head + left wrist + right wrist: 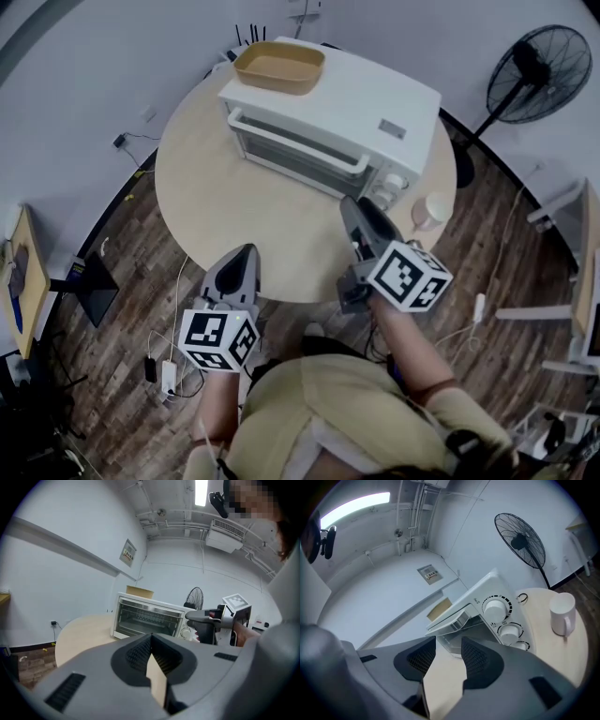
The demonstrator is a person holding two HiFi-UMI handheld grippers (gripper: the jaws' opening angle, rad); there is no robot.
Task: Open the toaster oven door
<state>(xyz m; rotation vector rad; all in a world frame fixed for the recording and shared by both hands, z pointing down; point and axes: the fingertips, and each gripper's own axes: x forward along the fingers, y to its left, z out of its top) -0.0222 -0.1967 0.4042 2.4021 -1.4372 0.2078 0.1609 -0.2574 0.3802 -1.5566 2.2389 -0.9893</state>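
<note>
A white toaster oven point(347, 103) stands at the back of the round wooden table point(206, 202), its glass door point(286, 155) closed and the bar handle point(295, 142) along the door's top edge. My right gripper point(354, 204) is open and empty, hovering over the table just in front of the oven's knobs point(389, 190). In the right gripper view the gripper point(447, 644) points at the handle point(449, 620) and door, with the knobs point(497, 606) to the right. My left gripper point(246, 251) is shut, empty, at the table's near edge; its own view shows the gripper point(151, 637) facing the oven point(147, 618).
A tan tray point(279, 66) sits on top of the oven. A white mug point(429, 211) stands on the table right of the oven, close to my right gripper. A black floor fan point(539, 61) is off the table at the right. Cables lie on the wooden floor.
</note>
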